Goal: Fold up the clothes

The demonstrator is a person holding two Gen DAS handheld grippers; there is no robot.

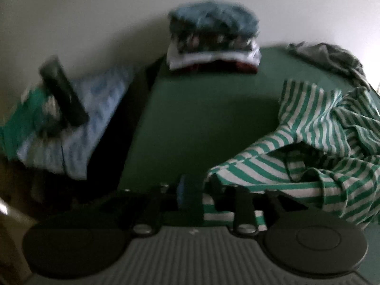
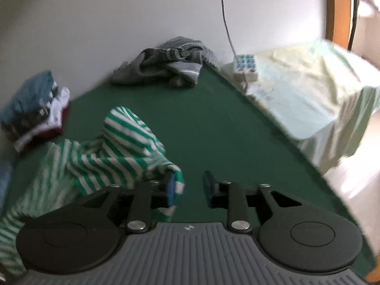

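Right gripper [image 2: 187, 191]: jaws parted; striped cloth lies against the left blue pad, right pad bare, nothing pinched.
Left gripper [image 1: 197, 190]: blurred; jaws look apart with striped cloth draped over the right finger; grip unclear.
Green-and-white striped garment [image 1: 320, 137]: crumpled, right of frame, on green table [image 1: 201, 118].
Folded stack [image 1: 211, 38]: top centre.
Grey garment [image 2: 166, 59]: upper centre, against the wall.

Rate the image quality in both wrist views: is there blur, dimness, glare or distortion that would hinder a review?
Left wrist view: dim and motion-blurred, worst on the folded stack and at the left edge; the striped garment reads clearer. Right wrist view: brighter, but the pale sheet is nearly washed out and the stripes smear. Fisheye in both curves the green surface edges.
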